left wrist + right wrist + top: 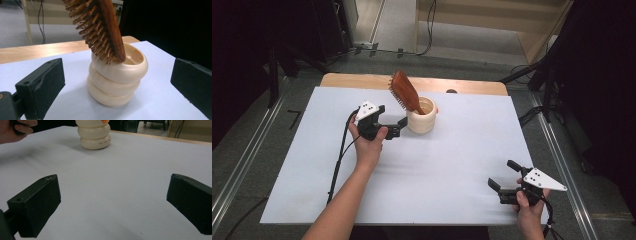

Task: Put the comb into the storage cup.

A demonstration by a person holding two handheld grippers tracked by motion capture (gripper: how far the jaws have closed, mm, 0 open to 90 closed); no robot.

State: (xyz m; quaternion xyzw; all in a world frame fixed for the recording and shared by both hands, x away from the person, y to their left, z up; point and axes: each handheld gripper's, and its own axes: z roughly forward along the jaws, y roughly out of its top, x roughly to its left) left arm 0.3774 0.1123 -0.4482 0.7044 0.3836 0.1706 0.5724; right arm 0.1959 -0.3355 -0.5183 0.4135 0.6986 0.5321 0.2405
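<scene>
Your left claw (396,126) stood wide open and empty just beside the cream holder (422,119) at mid-counter, directly ahead; the hairbrush (406,91) leaned back-left. Your right claw (503,181), open, empty, sat well apart.

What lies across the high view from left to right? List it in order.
Left gripper, open beside the holder → cream ringed holder with the wooden hairbrush standing in it → right gripper, open near the front right corner of the white table sheet.

place: lab recording bay | signs: dark stands (277,65), floor cables (430,25), floor rails (242,165)
</scene>
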